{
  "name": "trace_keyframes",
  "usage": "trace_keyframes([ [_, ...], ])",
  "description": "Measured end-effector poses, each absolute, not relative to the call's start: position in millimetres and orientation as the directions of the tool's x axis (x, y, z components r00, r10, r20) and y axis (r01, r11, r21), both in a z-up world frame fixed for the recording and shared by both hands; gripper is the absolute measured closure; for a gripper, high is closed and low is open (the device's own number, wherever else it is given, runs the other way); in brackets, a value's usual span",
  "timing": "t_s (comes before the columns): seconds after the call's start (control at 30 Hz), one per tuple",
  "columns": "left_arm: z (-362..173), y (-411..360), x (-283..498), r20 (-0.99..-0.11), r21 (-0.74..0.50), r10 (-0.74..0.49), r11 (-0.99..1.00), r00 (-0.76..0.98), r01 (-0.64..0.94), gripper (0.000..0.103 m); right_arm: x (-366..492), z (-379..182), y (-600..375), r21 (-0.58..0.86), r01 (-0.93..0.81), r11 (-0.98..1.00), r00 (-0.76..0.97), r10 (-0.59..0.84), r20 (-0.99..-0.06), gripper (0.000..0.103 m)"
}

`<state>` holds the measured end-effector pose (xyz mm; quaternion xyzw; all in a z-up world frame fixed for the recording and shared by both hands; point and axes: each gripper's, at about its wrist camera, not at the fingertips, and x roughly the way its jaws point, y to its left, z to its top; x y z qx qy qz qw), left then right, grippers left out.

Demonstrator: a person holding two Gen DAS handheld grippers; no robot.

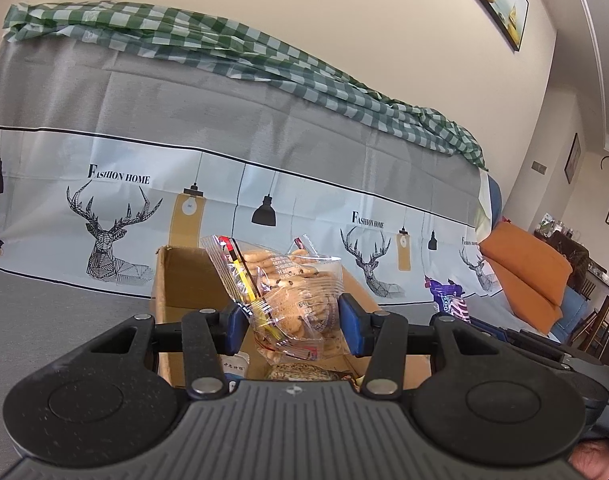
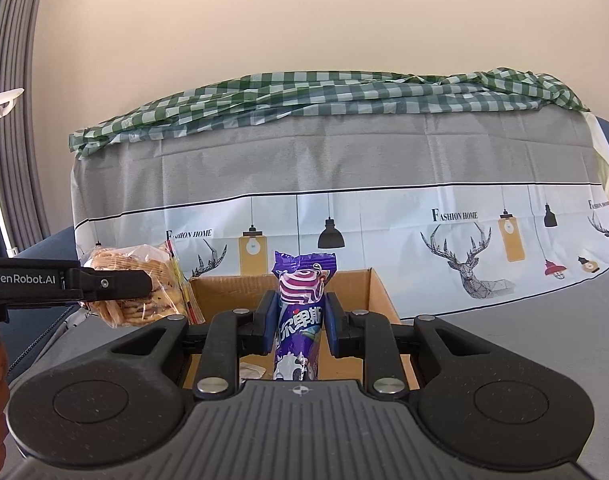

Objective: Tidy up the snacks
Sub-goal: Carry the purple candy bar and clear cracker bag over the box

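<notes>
The left hand-held gripper (image 1: pixel 292 320) is pinching a clear bag of biscuits (image 1: pixel 292 300) between its blue pads, and it holds the bag above the open cardboard box (image 1: pixel 184 280). The right hand-held gripper (image 2: pixel 298 324) is pinching a purple snack packet (image 2: pixel 300 312), upright, also over the box, just to the right of the left one. More packets (image 1: pixel 300 372) lie inside the box, under the left hand-held gripper. Behind the box hangs a cloth with deer print (image 2: pixel 464 256).
</notes>
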<state>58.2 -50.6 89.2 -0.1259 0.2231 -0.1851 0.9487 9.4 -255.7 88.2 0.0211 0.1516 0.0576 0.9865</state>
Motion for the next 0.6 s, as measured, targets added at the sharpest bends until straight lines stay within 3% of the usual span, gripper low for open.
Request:
trace_keyframes([
  [0.6, 85.5, -73.8, 59.3, -0.368, -0.301, -0.440, 0.890, 0.819, 0.343, 0.051, 8.3, 86.8, -261.5, 0.055, -0.080, 0.995, 0.950, 0.092, -0.299, 0.078],
])
